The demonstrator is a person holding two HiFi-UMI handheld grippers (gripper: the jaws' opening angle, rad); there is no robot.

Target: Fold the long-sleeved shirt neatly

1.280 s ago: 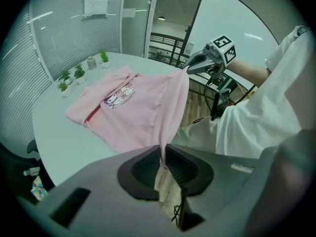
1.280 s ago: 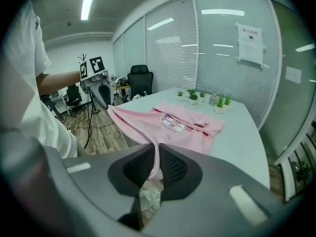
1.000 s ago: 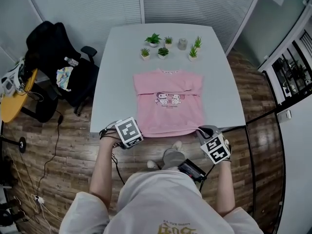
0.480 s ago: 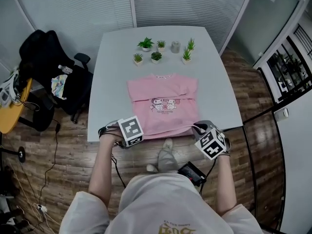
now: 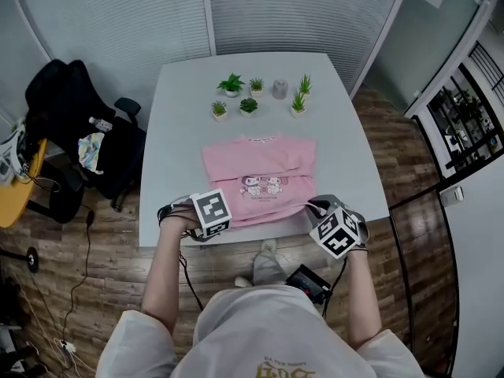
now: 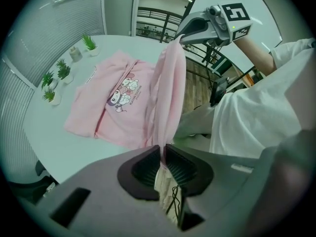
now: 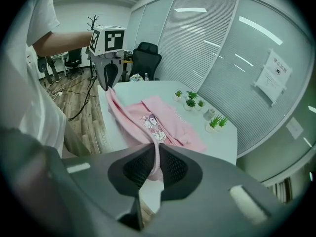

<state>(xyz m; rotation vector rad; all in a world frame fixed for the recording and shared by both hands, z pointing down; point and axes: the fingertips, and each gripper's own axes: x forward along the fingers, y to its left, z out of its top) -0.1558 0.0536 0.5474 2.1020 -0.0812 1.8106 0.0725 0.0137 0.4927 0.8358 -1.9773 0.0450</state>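
On the table (image 5: 177,140), shirt (image 5: 260,164) lies collar toward plants (image 5: 231,83).

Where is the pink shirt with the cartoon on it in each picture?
Head view: the pink shirt lies in the middle of the table, towards its near edge.
Left gripper view: left of centre, with one fold stretching up the middle.
Right gripper view: centre, running away across the table.
Shared landmark: the little potted plants beyond the shirt.
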